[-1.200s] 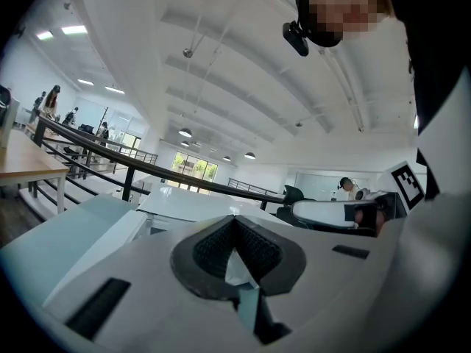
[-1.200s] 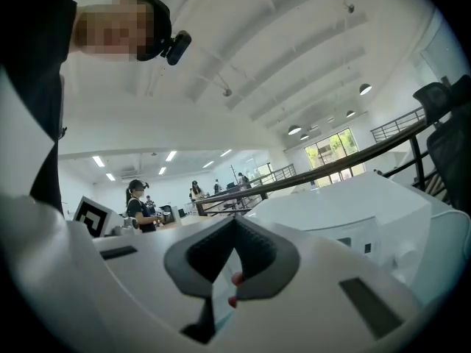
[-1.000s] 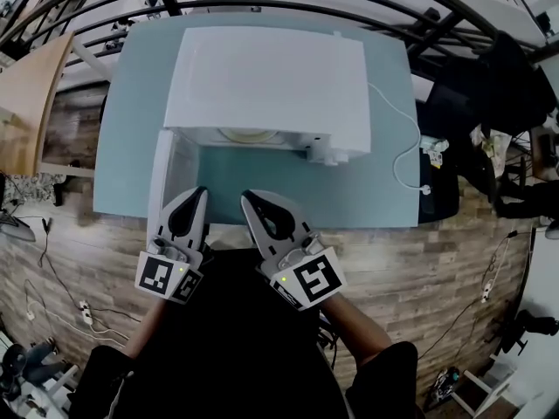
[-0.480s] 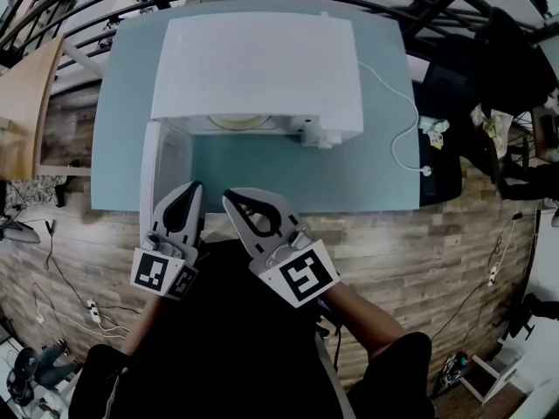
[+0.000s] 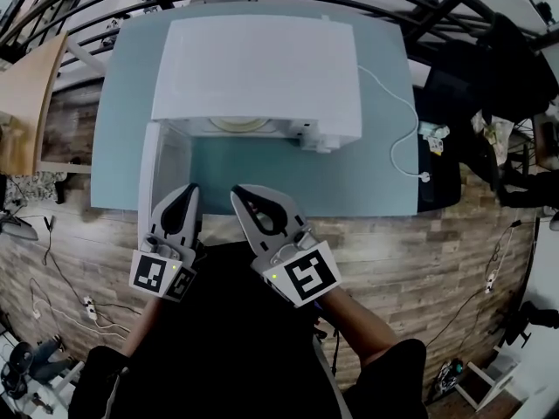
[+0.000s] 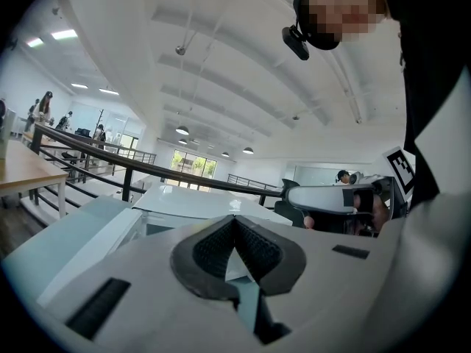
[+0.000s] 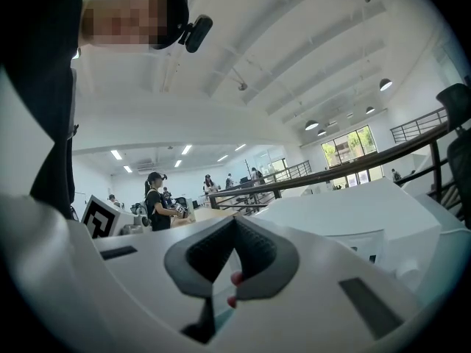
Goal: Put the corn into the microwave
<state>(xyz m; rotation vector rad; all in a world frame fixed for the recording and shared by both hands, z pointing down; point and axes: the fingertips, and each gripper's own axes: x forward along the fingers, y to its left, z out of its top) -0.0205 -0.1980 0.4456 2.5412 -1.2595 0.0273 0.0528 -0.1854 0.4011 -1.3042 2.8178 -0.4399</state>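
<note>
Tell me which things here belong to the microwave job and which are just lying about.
For the job: white box-shaped microwave, its side-hinged door standing open, left tongs and right tongs, both shut. No corn is in view.
Lying about: white power cable on the teal table, light wooden tabletop off to the left.

The microwave (image 5: 258,68) stands on the far half of the tabletop (image 5: 358,182), with its door (image 5: 154,177) swung out at the left toward the near edge and the turntable (image 5: 238,126) inside the open cavity. A cable (image 5: 397,133) runs from the microwave's right side across the tabletop toward its right edge. The left claw (image 5: 191,188) and right claw (image 5: 237,191) sit side by side at the tabletop's near edge, the left just beside the door's near end and the right before the cavity, well apart from it; a railing (image 6: 147,169) runs behind the microwave.
</note>
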